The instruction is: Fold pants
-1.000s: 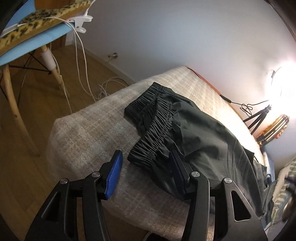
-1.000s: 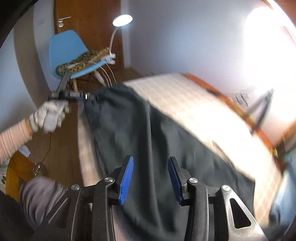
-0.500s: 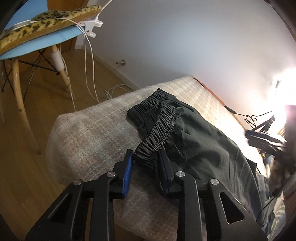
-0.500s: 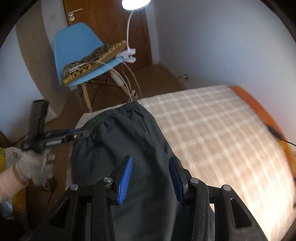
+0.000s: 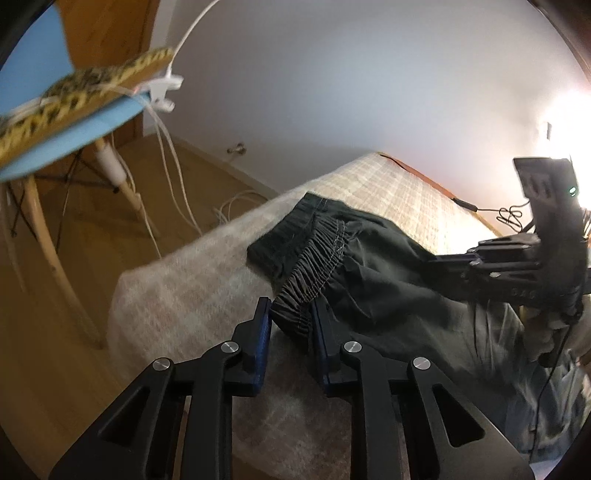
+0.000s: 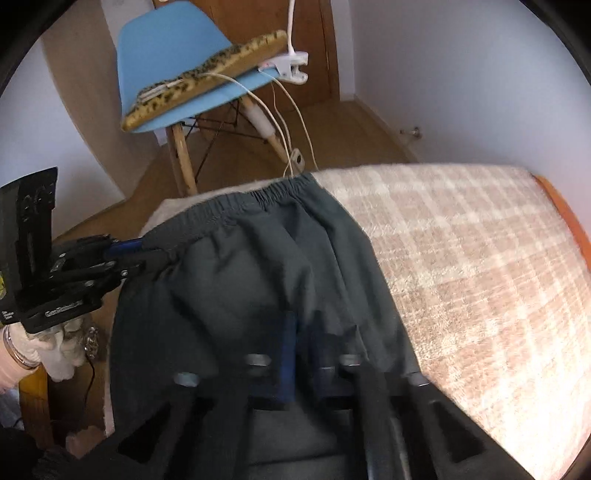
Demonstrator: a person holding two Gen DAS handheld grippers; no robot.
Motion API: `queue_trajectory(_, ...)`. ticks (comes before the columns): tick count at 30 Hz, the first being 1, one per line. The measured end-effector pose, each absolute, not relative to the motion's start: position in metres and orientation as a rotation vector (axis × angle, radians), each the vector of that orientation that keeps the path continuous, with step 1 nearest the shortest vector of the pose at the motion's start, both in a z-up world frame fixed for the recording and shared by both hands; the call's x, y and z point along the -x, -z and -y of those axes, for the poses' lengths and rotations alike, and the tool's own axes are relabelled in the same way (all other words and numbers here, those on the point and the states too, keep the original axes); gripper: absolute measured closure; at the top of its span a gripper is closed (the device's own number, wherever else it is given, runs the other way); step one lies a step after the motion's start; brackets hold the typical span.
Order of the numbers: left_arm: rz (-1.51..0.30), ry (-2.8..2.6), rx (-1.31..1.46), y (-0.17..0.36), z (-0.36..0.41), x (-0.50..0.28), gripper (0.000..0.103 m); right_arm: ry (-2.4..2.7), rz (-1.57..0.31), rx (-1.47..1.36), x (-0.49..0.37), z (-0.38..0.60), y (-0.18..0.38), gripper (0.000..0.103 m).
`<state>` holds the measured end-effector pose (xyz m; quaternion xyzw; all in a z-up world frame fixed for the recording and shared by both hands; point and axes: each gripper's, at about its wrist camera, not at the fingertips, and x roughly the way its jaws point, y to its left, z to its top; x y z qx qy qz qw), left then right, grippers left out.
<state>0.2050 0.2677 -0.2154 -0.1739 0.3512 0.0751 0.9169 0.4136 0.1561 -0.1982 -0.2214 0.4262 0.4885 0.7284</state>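
— Beige checked blanket (image 5: pixel 413 192) covers the bed under both your tools. What's nearest on your left?

— Your left gripper (image 5: pixel 291 314), low at the bed's near corner. Its blue pads (image 5: pixel 263 332) are drawn close on the gathered waistband (image 5: pixel 314 266) of the dark pants (image 5: pixel 388 280), elastic bunched between them; the right wrist view shows the same pinch from the side, at the waistband's end.

— And your right?

— Your right gripper (image 6: pixel 301 343) sits further down the pants (image 6: pixel 258 280), on the fabric below the waist. It's motion-blurred; the blue fingers (image 6: pixel 286 362) look nearly together with cloth around them, but you can't tell from either view whether they've actually closed on it.

— Where do the pants lie?

— Along the near side of the bed, waistband toward the foot end, legs trailing off toward you. Your white-gloved left hand (image 6: pixel 55 347) shows at the edge of the right wrist view.

— Beyond the bed?

— Wood floor (image 6: pixel 354 129), then a blue chair (image 6: pixel 173 48) with a leopard-print cushion (image 6: pixel 207 70), a white clip lamp (image 6: pixel 291 66) clamped to the seat with cords hanging. Wooden door (image 6: pixel 266 18) behind it.
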Motion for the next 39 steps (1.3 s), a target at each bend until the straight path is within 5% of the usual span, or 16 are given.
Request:
queue_trajectory(5,-0.689,-0.147,0.295,0.199,-0.27,-0.219,0.093,-1.036,-0.853,0.455,-0.416,-0.15,0.172,0.103)
queue_trajectory(16,-0.77,-0.165,0.231,0.216,-0.285,-0.267,0.094,-0.944,-0.824,0.393,-0.449,-0.164,0.166,0.103)
queue_trajectory(19,-0.77,-0.192,0.26,0.216,-0.291,-0.266,0.084,-0.914,-0.876,0.444,-0.456,-0.172,0.181,0.096)
queue_trajectory(21,-0.776,-0.21,0.274,0.213,-0.295,-0.264,0.072,-0.906,-0.907,0.42,-0.458,-0.166,0.181,0.067)
queue_trajectory(25,-0.761,-0.202,0.27,0.197,-0.293,-0.255,0.068,-0.859,-0.862,0.367,-0.448,-0.126,0.156,0.054)
queue_trajectory(27,-0.738,-0.166,0.265,0.186,-0.284,-0.248,0.055,-0.834,-0.842,0.301,-0.438,-0.093,0.136,0.037)
queue_trajectory(39,-0.714,0.274,0.203,0.131,-0.147,-0.218,0.046,-0.549,-0.773,0.167,-0.34,0.103,0.067,0.033)
